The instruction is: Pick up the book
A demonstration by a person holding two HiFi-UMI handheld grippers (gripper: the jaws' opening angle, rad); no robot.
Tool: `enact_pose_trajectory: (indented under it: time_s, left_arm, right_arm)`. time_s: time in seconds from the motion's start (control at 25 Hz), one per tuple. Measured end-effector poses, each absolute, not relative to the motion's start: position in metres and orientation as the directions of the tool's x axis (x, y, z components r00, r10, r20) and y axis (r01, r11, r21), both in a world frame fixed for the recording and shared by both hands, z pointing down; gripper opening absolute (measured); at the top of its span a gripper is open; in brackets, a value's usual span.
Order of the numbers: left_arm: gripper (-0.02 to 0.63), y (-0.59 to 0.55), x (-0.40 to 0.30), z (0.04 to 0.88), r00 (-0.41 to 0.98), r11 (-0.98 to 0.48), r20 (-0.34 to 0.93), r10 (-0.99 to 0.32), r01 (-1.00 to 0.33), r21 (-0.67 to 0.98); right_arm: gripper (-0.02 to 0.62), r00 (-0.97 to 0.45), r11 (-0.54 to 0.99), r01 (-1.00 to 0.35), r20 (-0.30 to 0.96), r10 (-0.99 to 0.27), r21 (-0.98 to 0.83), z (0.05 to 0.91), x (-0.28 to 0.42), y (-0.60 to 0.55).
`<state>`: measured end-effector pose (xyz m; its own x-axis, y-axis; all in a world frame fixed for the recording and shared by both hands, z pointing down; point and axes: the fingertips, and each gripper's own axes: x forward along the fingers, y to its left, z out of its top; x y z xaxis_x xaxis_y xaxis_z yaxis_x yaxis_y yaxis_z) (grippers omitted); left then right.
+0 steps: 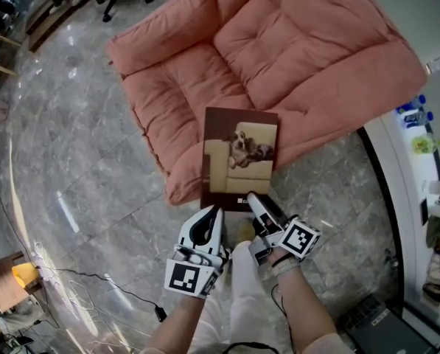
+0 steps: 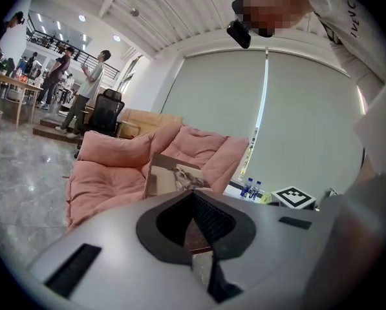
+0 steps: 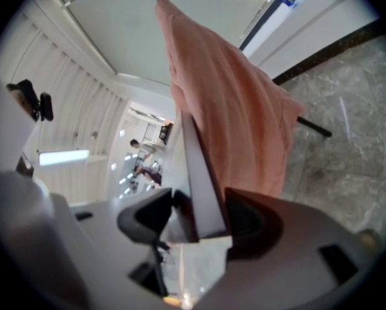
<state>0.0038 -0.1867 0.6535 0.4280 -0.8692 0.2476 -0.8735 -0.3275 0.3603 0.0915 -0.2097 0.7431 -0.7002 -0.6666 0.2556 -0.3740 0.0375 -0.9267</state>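
Book (image 1: 240, 153), dog cover in head view, clamped in left gripper (image 1: 214, 212) and right gripper (image 1: 255, 199) jaws (edge-on there).

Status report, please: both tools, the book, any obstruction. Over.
Left tool and right tool both shut on lower edge of book. Book over pink cushion chair, dog cover up. Nothing blocking.

Grey marble floor (image 1: 79, 198) lay beneath the left gripper (image 1: 213, 212) and right gripper (image 1: 256, 199); a pink cushioned seat (image 1: 278, 57) rested on it just ahead.
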Motion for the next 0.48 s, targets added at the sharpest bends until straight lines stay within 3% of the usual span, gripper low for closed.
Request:
enact_pose_trajectory:
  time_s: [0.48]
  left_arm:
    - [0.021, -0.182, -0.002, 0.663, 0.416, -0.309, 0.265, -0.87, -0.878, 0.365]
  right_arm:
    - [0.259, -0.775, 0.113, -0.284, 0.158, -0.612, -0.952, 0.743, 0.078, -0.211]
